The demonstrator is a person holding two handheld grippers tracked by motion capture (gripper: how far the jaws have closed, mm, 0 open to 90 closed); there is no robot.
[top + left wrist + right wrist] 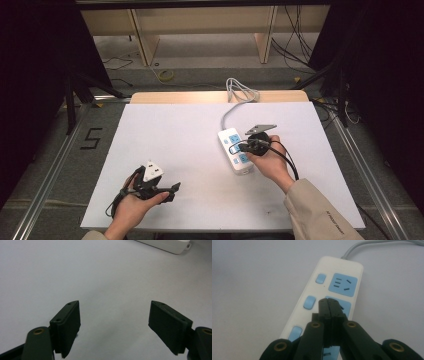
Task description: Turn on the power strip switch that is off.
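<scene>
A white power strip (pixel 233 149) with blue sockets and blue switches lies right of the table's middle, its grey cable (pixel 235 97) running to the far edge. My right gripper (pixel 241 147) hovers over the strip's middle; in the right gripper view its jaws are pressed together with nothing between them, tips (pixel 328 305) over the second socket of the power strip (pixel 317 302). My left gripper (pixel 172 189) rests near the front left of the table, held in a hand. In the left gripper view its jaws stand wide apart (pixel 113 325) over bare table, and an end of the power strip (pixel 167 244) is seen beyond them.
The white table top (pixel 175 135) has a wooden strip along its far edge. Black cables trail from both grippers. Beyond the table are a floor with loose wires (pixel 295 45) and wooden furniture legs. Metal rails run along both sides.
</scene>
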